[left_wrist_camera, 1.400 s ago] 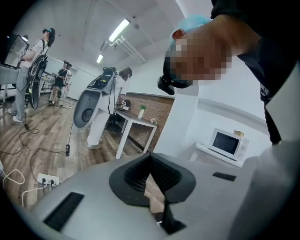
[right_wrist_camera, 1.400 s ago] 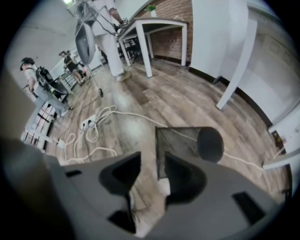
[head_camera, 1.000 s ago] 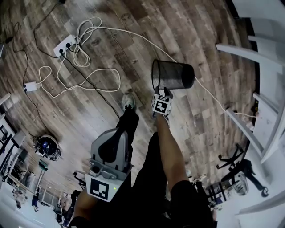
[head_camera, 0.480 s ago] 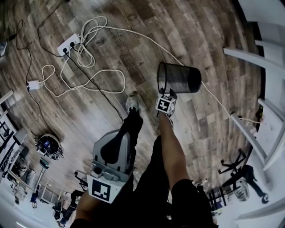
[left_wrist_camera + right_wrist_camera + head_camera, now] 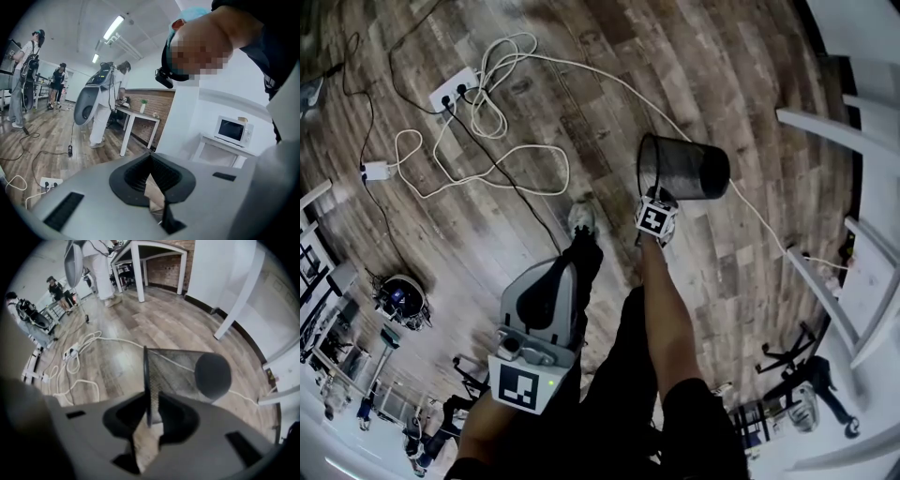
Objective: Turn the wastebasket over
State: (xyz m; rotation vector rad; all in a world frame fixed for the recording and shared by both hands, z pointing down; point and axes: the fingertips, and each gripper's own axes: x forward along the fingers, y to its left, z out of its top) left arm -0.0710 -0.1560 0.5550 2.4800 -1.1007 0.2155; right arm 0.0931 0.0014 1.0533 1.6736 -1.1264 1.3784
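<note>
A black mesh wastebasket (image 5: 686, 169) lies on its side on the wood floor, mouth toward the picture's left, solid base toward the right. My right gripper (image 5: 659, 194) points steeply down at the near part of its rim. In the right gripper view the wastebasket (image 5: 187, 371) has its rim and mesh wall between the jaws of that right gripper (image 5: 151, 414). The jaws are closing and the pads look pressed on the rim. My left gripper (image 5: 561, 272) hangs lower left beside the person's leg. Up close, the left gripper (image 5: 151, 174) is shut on nothing.
White cables (image 5: 502, 112) and a power strip (image 5: 455, 91) sprawl on the floor to the left. One cable (image 5: 750, 211) runs under the basket toward white furniture legs (image 5: 825, 281) at the right. The person's shoe (image 5: 580, 220) stands just left of the basket. People stand in the background.
The right gripper has sunk a little onto the basket's rim, staying at its near edge. The basket still lies on its side. The left gripper has dropped slightly.
</note>
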